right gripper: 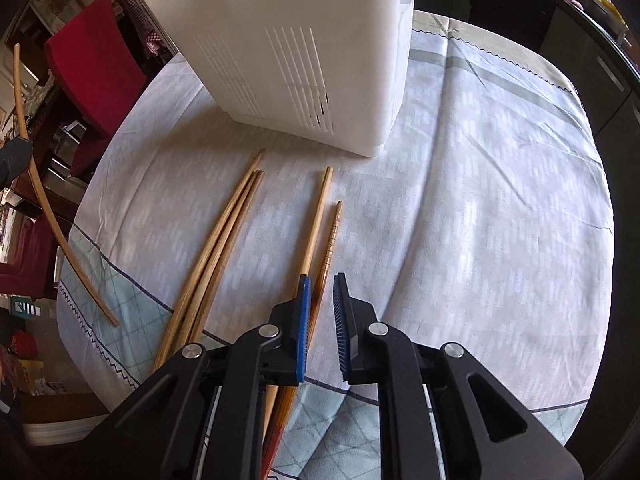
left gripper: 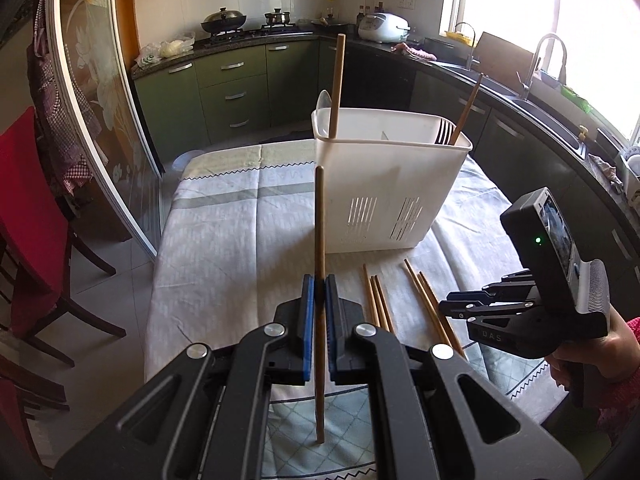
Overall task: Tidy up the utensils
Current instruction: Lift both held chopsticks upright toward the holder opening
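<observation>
Chopsticks lie loose on the clothed table before the white caddy. Left gripper pinches one chopstick upright; right gripper, jaws slightly apart, hovers over another pair.

left gripper: raised, angled down, fingers closed on an upright chopstick, blue pads pressing its shaft | right gripper: pointing steeply down, fingers narrowly parted, gripping nothing | hand: wrapped round the right gripper's handle, red sleeve at the wrist
</observation>
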`<action>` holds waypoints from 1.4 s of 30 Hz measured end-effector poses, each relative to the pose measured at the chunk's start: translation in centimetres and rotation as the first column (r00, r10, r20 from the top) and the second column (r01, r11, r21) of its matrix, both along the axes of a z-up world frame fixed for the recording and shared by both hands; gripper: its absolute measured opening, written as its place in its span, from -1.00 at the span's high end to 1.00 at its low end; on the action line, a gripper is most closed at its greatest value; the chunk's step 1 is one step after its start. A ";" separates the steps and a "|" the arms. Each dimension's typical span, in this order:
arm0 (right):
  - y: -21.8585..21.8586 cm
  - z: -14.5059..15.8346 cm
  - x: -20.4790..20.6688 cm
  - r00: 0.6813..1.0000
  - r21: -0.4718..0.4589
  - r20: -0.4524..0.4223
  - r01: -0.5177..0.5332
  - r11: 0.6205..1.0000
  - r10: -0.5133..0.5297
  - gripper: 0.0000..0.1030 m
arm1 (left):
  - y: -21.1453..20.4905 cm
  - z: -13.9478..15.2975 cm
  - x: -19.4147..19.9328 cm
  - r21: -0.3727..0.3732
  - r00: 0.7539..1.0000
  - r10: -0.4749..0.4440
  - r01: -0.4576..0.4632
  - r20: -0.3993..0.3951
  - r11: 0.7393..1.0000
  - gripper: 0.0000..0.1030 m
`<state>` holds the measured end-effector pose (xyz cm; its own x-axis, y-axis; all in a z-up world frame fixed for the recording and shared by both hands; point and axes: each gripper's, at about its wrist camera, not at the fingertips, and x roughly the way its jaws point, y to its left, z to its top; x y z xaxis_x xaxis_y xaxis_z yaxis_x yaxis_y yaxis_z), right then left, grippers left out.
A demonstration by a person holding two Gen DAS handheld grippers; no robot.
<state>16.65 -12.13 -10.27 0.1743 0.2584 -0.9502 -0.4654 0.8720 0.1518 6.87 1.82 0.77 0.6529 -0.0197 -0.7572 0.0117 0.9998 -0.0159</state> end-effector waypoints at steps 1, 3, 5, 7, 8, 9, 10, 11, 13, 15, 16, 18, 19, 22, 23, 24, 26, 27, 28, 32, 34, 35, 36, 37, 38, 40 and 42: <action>0.2 -0.2 0.0 1.000 -0.011 -0.001 0.000 1.000 0.000 0.75 | 0.1 0.1 -0.1 0.000 1.000 -0.001 0.001 0.004 1.000 0.90; 0.5 -0.3 0.1 1.000 -0.026 -0.005 0.001 1.000 -0.001 0.77 | 0.1 0.2 -0.3 -0.001 1.000 -0.002 0.002 0.011 1.000 0.90; 0.9 -0.5 0.2 1.000 -0.044 -0.005 -0.002 0.999 0.002 0.78 | 0.2 0.2 -0.5 0.000 1.000 -0.005 0.005 0.017 1.000 0.90; 1.4 -0.5 0.1 1.000 -0.062 0.007 -0.005 0.998 0.006 0.78 | 0.2 0.3 -0.6 0.002 1.000 -0.009 0.009 0.022 1.000 0.90; 1.6 -0.5 0.2 1.000 -0.069 0.010 -0.006 0.998 0.007 0.78 | 0.2 0.3 -0.7 0.002 1.000 -0.011 0.011 0.022 1.000 0.90; 1.8 -0.6 0.2 1.000 -0.076 0.015 -0.006 0.997 0.007 0.78 | 0.2 0.2 -0.7 0.002 1.000 -0.013 0.013 0.022 1.000 0.90; 2.0 -0.6 0.2 1.000 -0.084 0.021 -0.008 0.996 0.009 0.79 | 0.2 0.2 -0.7 0.001 1.000 -0.014 0.014 0.022 1.000 0.90; 2.3 -0.6 0.1 1.000 -0.090 0.026 -0.009 0.996 0.011 0.80 | 0.2 0.2 -0.8 0.001 1.000 -0.017 0.016 0.022 1.000 0.90; 2.4 -0.6 0.1 0.999 -0.083 0.032 0.000 0.997 0.003 0.83 | 0.0 0.2 -0.8 0.003 1.000 -0.021 0.021 0.021 1.000 0.90; 2.0 -0.3 0.1 0.999 -0.059 0.043 0.022 0.998 -0.019 0.86 | 0.0 0.2 -0.9 0.003 0.999 -0.022 0.022 0.023 1.000 0.90; 1.9 0.0 0.0 0.998 -0.045 0.054 0.028 0.999 -0.026 0.87 | 0.0 0.3 -1.0 0.003 0.999 -0.022 0.022 0.024 1.000 0.90; 1.6 1.1 -0.3 0.997 -0.008 0.074 0.039 0.999 -0.038 0.87 | 0.0 0.3 -1.0 0.004 0.999 -0.022 0.022 0.025 1.000 0.90; 1.3 1.8 -0.6 0.995 0.011 0.088 0.041 0.999 -0.042 0.87 | 0.0 0.3 -1.0 0.004 0.999 -0.022 0.021 0.024 1.000 0.90; 0.2 4.5 -1.9 0.987 0.072 0.151 0.045 0.996 -0.056 0.87 | -0.1 0.5 -1.1 0.005 0.999 -0.024 0.024 0.027 1.000 0.90; -0.2 5.5 -2.4 0.983 0.094 0.174 0.045 0.995 -0.061 0.87 | -0.1 0.6 -1.2 0.005 0.999 -0.025 0.025 0.030 1.000 0.90; -0.7 6.4 -2.9 0.978 0.114 0.196 0.046 0.992 -0.067 0.87 | -0.1 0.7 -1.3 0.003 0.999 -0.026 0.026 0.032 1.000 0.90; -1.7 8.2 -4.0 0.968 0.153 0.237 0.047 0.987 -0.082 0.87 | -0.1 0.9 -1.4 0.001 0.999 -0.027 0.027 0.038 1.000 0.90; -2.0 9.0 -4.6 0.962 0.171 0.258 0.046 0.984 -0.090 0.87 | -0.1 1.1 -1.5 0.002 0.999 -0.027 0.027 0.042 1.000 0.90; -2.8 9.8 -5.3 0.956 0.189 0.277 0.046 0.981 -0.098 0.87 | -0.1 1.3 -1.6 0.004 0.998 -0.027 0.027 0.048 1.000 0.90; -5.1 12.4 -7.4 0.934 0.241 0.336 0.038 0.970 -0.121 0.87 | -0.3 1.8 -2.1 0.009 0.997 -0.034 0.034 0.064 0.999 0.90; -5.9 13.2 -8.4 0.924 0.256 0.361 0.035 0.966 -0.129 0.87 | -0.3 2.1 -2.3 0.008 0.997 -0.036 0.035 0.070 0.999 0.90; -6.1 13.6 -8.7 0.920 0.263 0.369 0.032 0.964 -0.132 0.87 | -0.4 2.3 -2.4 0.008 0.997 -0.036 0.036 0.073 0.999 0.90; -6.3 13.9 -9.0 0.917 0.267 0.376 0.028 0.963 -0.131 0.87 | -0.4 2.4 -2.5 0.008 0.996 -0.039 0.038 0.075 0.999 0.90; -6.3 14.1 -9.2 0.915 0.269 0.383 0.024 0.963 -0.130 0.87 | -0.4 2.5 -2.6 0.010 0.996 -0.040 0.039 0.078 0.999 0.90; -6.3 14.3 -9.4 0.912 0.267 0.389 0.020 0.963 -0.127 0.87 | -0.5 2.6 -2.6 0.011 0.996 -0.039 0.038 0.082 0.999 0.90; -6.1 14.5 -9.8 0.910 0.264 0.397 0.010 0.964 -0.118 0.87 | -0.6 2.8 -2.7 0.013 0.995 -0.040 0.039 0.087 0.999 0.90; -5.9 14.7 -10.1 0.909 0.263 0.403 0.002 0.965 -0.111 0.87 | -0.6 2.8 -2.7 0.016 0.995 -0.041 0.040 0.088 0.999 0.90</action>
